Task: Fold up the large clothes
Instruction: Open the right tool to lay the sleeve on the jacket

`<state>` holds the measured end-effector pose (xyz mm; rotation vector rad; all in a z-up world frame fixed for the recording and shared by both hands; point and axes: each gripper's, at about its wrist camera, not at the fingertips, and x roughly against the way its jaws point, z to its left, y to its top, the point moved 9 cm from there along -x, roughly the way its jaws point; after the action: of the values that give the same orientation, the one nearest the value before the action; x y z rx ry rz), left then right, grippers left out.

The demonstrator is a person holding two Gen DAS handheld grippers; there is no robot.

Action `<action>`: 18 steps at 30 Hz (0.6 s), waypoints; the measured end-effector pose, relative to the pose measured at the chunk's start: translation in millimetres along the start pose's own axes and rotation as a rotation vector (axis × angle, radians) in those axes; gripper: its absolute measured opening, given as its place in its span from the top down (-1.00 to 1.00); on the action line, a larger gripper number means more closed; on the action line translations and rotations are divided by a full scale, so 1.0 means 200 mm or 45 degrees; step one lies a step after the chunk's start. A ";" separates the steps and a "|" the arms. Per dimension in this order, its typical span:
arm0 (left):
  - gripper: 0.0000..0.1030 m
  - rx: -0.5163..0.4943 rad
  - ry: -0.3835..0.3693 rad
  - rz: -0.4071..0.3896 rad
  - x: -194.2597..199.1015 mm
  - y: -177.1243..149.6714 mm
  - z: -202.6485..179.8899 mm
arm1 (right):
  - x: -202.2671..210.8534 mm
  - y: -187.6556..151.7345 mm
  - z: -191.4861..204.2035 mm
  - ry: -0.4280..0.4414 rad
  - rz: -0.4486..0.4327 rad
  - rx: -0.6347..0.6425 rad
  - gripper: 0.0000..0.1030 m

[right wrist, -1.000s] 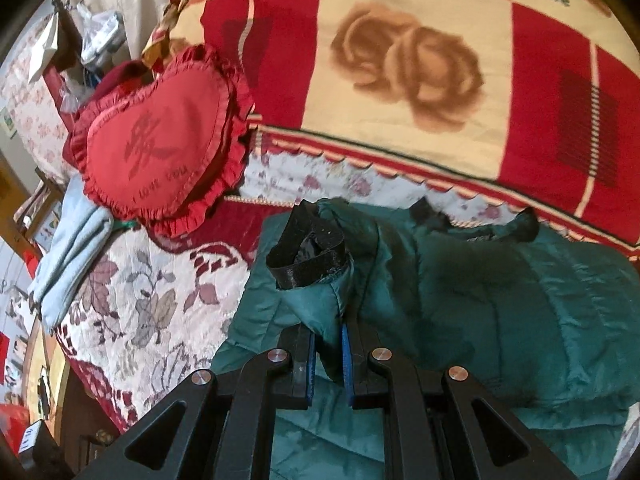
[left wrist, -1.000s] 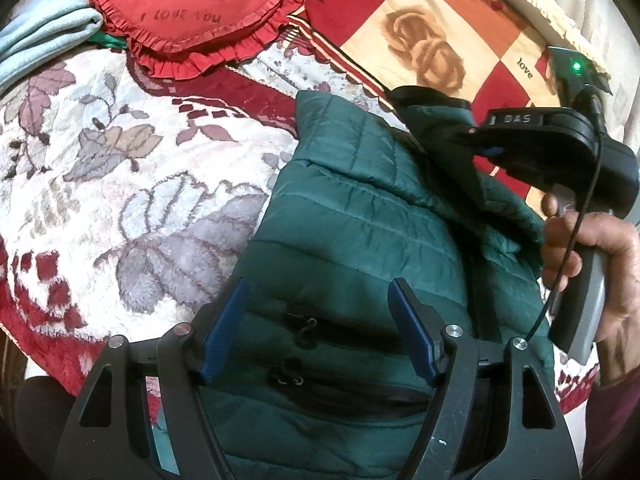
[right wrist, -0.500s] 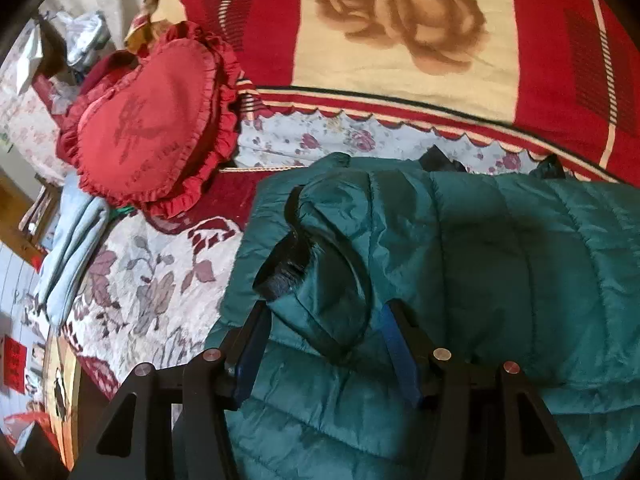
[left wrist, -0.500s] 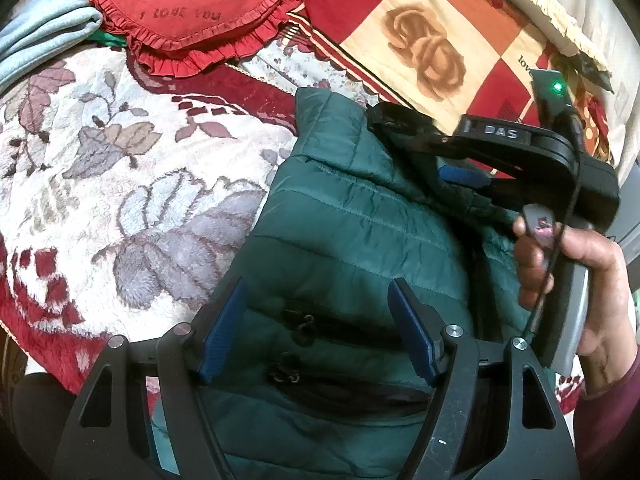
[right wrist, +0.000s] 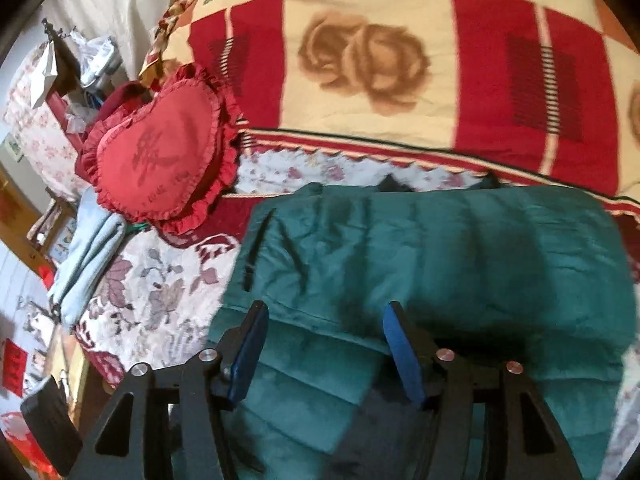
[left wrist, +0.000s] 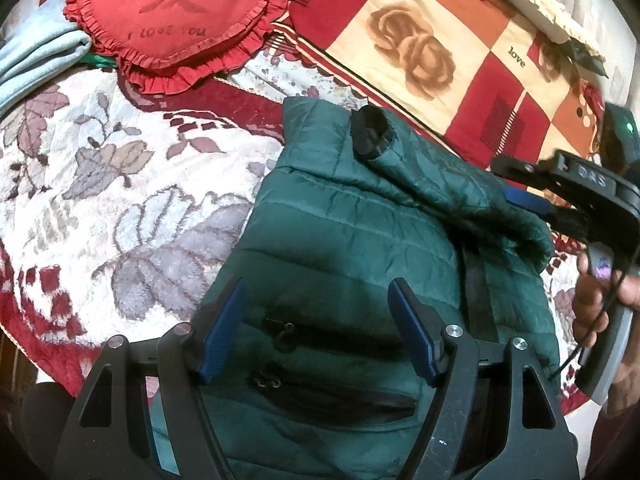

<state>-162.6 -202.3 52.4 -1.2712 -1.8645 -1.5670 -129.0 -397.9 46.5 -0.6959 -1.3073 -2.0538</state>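
Note:
A dark green quilted puffer jacket [left wrist: 352, 248] lies on the floral bedspread, folded, with two zip pockets near me. Its sleeve with a black cuff [left wrist: 372, 136] lies across the upper part. My left gripper [left wrist: 316, 332] is open and empty, hovering over the pocket end. The right gripper shows in the left wrist view [left wrist: 532, 204] at the jacket's right edge, held in a hand. In the right wrist view the right gripper [right wrist: 324, 344] is open and empty above the jacket [right wrist: 440, 256].
A red heart-shaped frilled cushion [left wrist: 176, 20] and folded light blue cloth [left wrist: 36, 56] lie at the far left. A red and cream rose blanket [left wrist: 420, 52] lies behind the jacket. The bed's edge [right wrist: 92, 360] drops off at the left in the right wrist view.
The right gripper opened and let go of the sleeve, then drew back to the right. The sleeve now rests across the jacket. The left gripper stayed still.

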 end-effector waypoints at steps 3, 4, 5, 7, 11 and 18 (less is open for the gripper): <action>-0.42 -0.023 -0.010 -0.009 0.00 0.01 -0.03 | 0.08 -0.02 -0.10 -0.015 -0.017 -0.039 -0.22; -0.42 -0.030 -0.025 -0.010 0.00 0.02 -0.05 | 0.11 -0.02 -0.13 -0.025 -0.026 -0.047 -0.22; -0.42 -0.032 -0.041 -0.011 0.00 0.04 -0.06 | 0.15 -0.03 -0.17 -0.038 -0.039 -0.052 -0.23; -0.42 -0.014 -0.088 -0.012 -0.01 0.08 -0.09 | 0.21 -0.03 -0.25 -0.080 -0.064 -0.055 -0.27; -0.42 0.058 -0.178 0.044 -0.11 0.21 -0.14 | 0.33 -0.06 -0.40 -0.125 -0.094 -0.099 -0.32; -0.42 0.123 -0.175 0.119 -0.37 0.43 -0.21 | 0.47 -0.14 -0.64 -0.156 -0.115 -0.187 -0.34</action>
<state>-64.7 -272.2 56.6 -1.4321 -1.9084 -1.3557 -228.1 -526.1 46.6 -0.8539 -1.2850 -2.2274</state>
